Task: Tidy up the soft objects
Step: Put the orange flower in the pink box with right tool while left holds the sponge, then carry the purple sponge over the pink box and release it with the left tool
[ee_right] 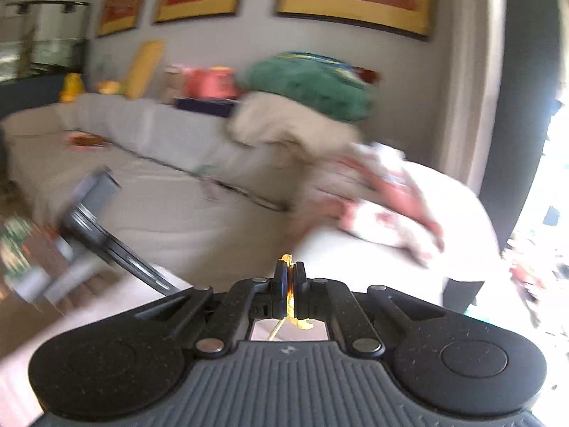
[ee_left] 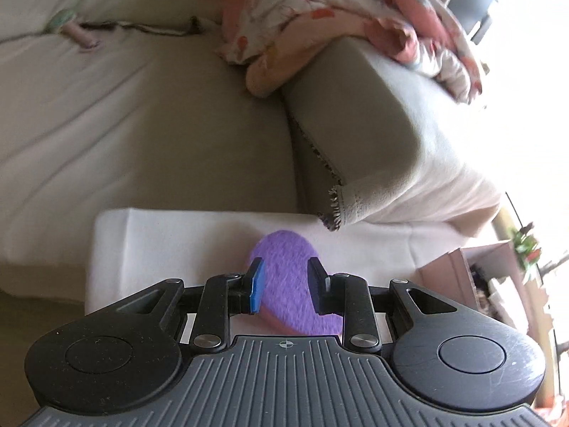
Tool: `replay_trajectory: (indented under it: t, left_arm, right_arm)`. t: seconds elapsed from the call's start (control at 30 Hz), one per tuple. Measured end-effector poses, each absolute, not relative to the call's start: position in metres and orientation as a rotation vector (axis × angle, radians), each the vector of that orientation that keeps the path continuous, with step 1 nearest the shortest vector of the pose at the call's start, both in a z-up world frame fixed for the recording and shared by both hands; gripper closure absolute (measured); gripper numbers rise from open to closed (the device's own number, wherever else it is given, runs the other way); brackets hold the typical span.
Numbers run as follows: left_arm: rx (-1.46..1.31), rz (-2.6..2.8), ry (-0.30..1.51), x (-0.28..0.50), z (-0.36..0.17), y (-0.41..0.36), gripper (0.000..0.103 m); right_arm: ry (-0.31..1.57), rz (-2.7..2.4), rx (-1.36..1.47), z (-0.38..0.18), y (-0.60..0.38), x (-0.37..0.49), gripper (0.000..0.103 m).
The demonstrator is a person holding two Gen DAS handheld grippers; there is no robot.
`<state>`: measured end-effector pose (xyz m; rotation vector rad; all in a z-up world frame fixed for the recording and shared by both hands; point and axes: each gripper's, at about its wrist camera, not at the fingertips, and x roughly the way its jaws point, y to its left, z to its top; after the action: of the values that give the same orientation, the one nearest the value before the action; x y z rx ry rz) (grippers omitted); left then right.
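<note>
our left gripper (ee_left: 286, 286) has its jaws apart around a purple plush toy (ee_left: 290, 284) lying on a white cushion (ee_left: 160, 245) at the sofa's (ee_left: 142, 124) front edge. our right gripper (ee_right: 289, 290) is clamped on a thin yellow scrap (ee_right: 291, 306). farther back, a floral blanket (ee_left: 338, 10) drapes over the sofa's armrest (ee_left: 373, 114).

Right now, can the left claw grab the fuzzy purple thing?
Probably yes. The left claw is open, one finger on each side of the fuzzy purple thing, with nothing between them. It only needs to close.
</note>
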<state>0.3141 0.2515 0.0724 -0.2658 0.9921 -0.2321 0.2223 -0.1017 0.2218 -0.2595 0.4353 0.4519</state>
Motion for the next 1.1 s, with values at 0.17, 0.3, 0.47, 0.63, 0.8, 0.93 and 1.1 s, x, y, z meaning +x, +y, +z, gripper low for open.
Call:
replay_trajectory:
  t: [0.17,0.3,0.47,0.63,0.8,0.93,1.1]
  left_arm:
    - [-0.18,-0.211,1.107,0.333,0.065,0.222,0.075]
    - [-0.127,-0.187,1.162,0.344,0.065,0.205,0.075]
    - [-0.204,-0.098,1.28,0.367,0.06,0.2,0.075]
    - [-0.132,0.06,1.365,0.374,0.059,0.199,0.075]
    - [-0.152,0.11,1.402,0.382,0.055,0.198,0.073]
    - [-0.166,0.097,1.439,0.397,0.053,0.19,0.043]
    - [-0.116,0.074,1.457,0.404,0.04,0.165,0.003]
  right_arm:
    - [0.6,0.383,-0.253,0.155,-0.156,0.245,0.085]
    - [0.584,0.397,-0.174,0.127,-0.179,0.237,0.062]
    - [0.541,0.443,-0.131,0.112,-0.189,0.22,0.052]
    - [0.524,0.433,-0.174,0.102,-0.193,0.203,0.052]
    - [0.513,0.45,-0.14,0.1,-0.202,0.198,0.052]
    - [0.512,0.478,-0.11,0.099,-0.203,0.197,0.052]
    - [0.505,0.496,-0.117,0.096,-0.202,0.19,0.052]
